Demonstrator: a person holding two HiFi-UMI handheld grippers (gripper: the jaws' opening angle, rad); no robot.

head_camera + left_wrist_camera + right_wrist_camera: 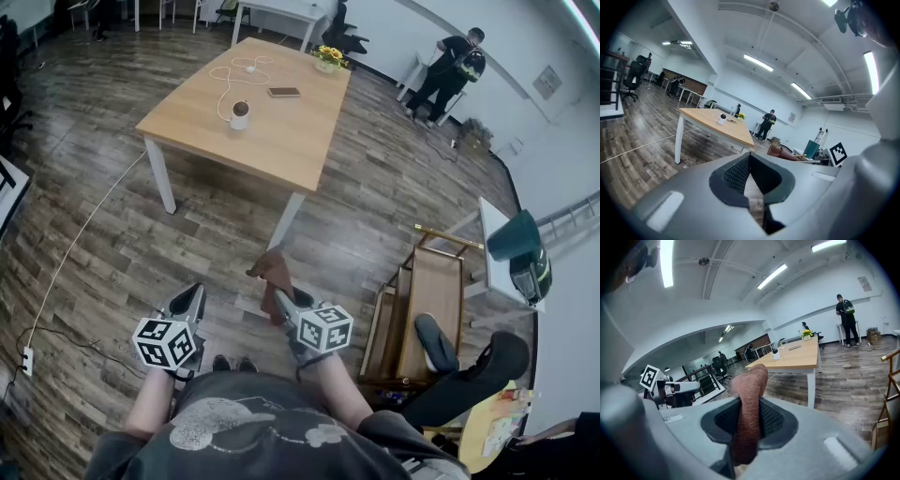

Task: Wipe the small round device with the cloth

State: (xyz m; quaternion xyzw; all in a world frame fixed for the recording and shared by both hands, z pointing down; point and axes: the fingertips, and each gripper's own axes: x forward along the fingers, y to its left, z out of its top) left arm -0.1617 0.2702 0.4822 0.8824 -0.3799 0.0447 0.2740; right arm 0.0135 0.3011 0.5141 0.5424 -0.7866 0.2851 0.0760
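1. The right gripper (749, 422) has its fingers clamped on the cloth (750, 394). The brown fabric fills the space between the two dark ribbed pads (725, 420) and stands up past the fingertips as a folded roll.
2. In the head view the same right gripper (284, 302) points forward, and the cloth (274, 273) projects from its tips over the wooden floor (112, 244). Its marker cube (325, 328) sits just behind the fingers.
3. The left gripper (749, 161) has its fingers together at the tips, with nothing held. Only a narrow slit of floor shows lower down between the pads (736, 173).
4. In the head view the left gripper (190, 300) sits beside the right one, to its left. The two are near each other but apart.
5. The small round device (240, 114) stands well ahead of both sets of fingers, on the near part of a light wooden table (281, 141). It is white with a dark top, and no finger or cloth touches it. It also shows in the left gripper view (722, 118) and the right gripper view (776, 354).
6. A white cable (228, 77) loops on the table beyond the device. A phone (284, 92) lies farther back, and yellow flowers (329, 56) stand at the far edge.
7. A person (452, 67) in dark clothes stands beyond the table, to the right of the fingers' line.
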